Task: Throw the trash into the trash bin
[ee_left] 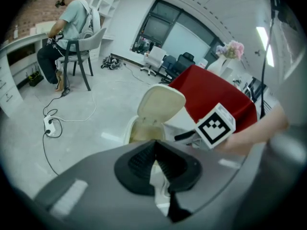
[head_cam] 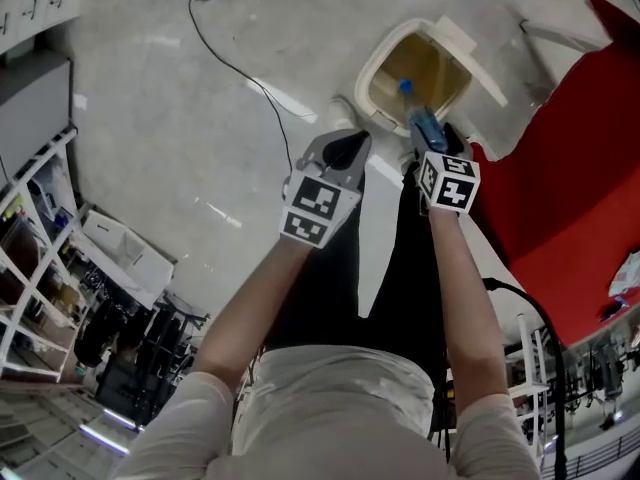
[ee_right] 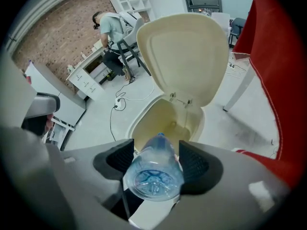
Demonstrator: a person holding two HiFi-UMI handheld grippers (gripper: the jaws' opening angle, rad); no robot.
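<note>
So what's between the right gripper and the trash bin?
A clear plastic bottle, held by the right gripper, points cap-first at the open trash bin; the right gripper view shows it.

The trash bin (head_cam: 364,76) gapes open, its lid (ee_right: 184,51) tipped back upright behind the mouth, so the way down from the bottle (ee_right: 154,174) is free. A red-draped table (head_cam: 570,198) crowds the bin's right side. The floor (head_cam: 170,118) on its left lies open but for a thin cable (head_cam: 215,54).

Pale glossy floor (head_cam: 150,118); brick wall (ee_right: 62,37); white desk (ee_left: 10,87); red-draped table (ee_left: 216,97); office chairs (ee_left: 172,63).
</note>
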